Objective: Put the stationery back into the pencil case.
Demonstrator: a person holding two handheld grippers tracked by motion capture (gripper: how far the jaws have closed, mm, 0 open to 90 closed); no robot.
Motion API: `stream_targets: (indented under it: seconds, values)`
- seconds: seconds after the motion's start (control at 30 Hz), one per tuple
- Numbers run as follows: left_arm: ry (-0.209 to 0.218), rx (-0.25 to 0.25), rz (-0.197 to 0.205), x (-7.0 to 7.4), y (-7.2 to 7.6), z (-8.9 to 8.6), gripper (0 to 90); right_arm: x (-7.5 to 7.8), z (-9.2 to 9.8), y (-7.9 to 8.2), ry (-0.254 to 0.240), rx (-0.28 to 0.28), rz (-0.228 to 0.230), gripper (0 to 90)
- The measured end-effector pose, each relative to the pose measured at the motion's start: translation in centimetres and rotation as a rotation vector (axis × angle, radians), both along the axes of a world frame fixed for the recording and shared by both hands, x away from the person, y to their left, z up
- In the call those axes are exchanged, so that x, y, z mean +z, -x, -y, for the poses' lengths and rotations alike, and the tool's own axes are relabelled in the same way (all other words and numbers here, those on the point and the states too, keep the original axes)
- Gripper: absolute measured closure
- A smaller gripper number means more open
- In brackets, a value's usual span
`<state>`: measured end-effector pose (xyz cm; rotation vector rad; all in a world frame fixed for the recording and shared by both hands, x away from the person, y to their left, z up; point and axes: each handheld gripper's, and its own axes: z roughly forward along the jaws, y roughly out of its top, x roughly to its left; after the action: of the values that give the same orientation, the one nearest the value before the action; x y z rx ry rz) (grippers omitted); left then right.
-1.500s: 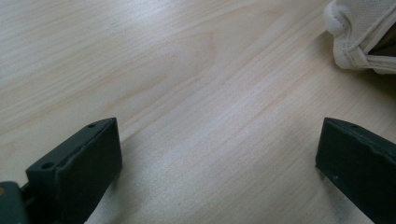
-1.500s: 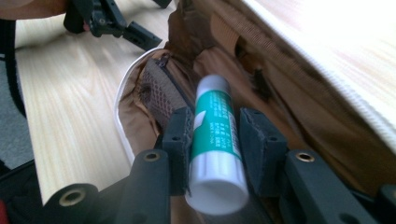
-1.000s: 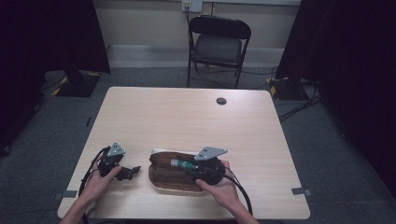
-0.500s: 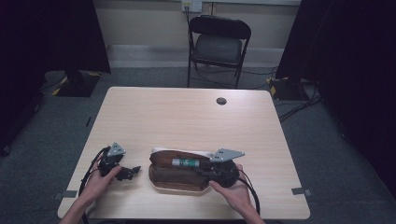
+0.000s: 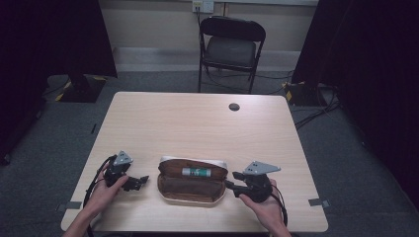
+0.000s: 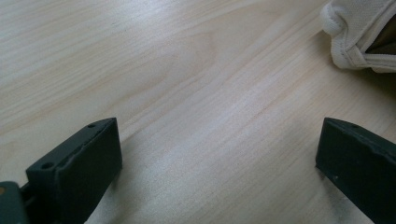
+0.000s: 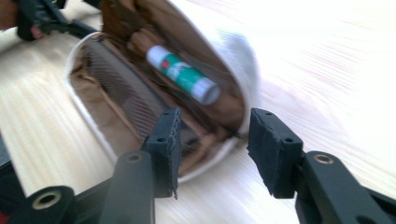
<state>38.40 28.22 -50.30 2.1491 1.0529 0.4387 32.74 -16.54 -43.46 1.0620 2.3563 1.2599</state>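
An open pencil case (image 5: 190,198), white outside and brown inside, lies near the table's front edge. A green and white glue stick (image 5: 196,172) rests in it. My right gripper (image 5: 232,180) sits just past the case's right end, pointing at it. Its jaws have just been opening and stand apart with nothing pressed between them. In the right gripper view the case wall (image 7: 238,56) and glue stick (image 7: 182,74) lie just ahead of my right gripper (image 7: 215,140). My left gripper (image 5: 141,181) rests left of the case, open wide (image 6: 219,149) over bare wood, the case corner (image 6: 359,37) beyond.
The wooden table (image 5: 197,128) has a small black round cap (image 5: 234,106) near its far edge. A black folding chair (image 5: 232,44) stands behind the table. Cables trail from both grippers off the front edge.
My right gripper has drawn back to the right, from over the case to just beyond its right end. The glue stick stays in the case. The left gripper has not moved.
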Motion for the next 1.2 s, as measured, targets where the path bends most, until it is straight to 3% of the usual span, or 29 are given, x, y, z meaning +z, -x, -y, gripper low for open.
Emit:
stream_targets:
  seconds: [0.37,0.63,0.83,1.03,1.13,1.2]
  values:
    - [0.0,0.0,0.0,0.0,0.0,0.0,0.0,-0.9,4.0,-2.0,-0.004,-0.177,0.02,37.3]
    - [0.0,0.0,0.0,0.0,0.0,0.0,0.0,-2.8,7.3,-4.0,0.051,-0.311,-0.023,25.2]
    - [0.0,0.0,0.0,0.0,0.0,0.0,0.0,-4.8,9.1,-5.3,0.11,-0.396,-0.095,20.8]
    - [-0.003,-0.003,0.0,0.0,0.0,0.0,0.0,-5.6,9.8,-5.9,0.157,-0.432,-0.12,17.3]
    - [0.0,0.0,0.0,0.0,0.0,0.0,0.0,-5.8,9.8,-6.0,0.155,-0.446,-0.111,16.8]
    - [-0.002,-0.002,0.0,0.0,0.0,0.0,0.0,-6.1,9.4,-6.0,0.187,-0.45,-0.08,13.6]
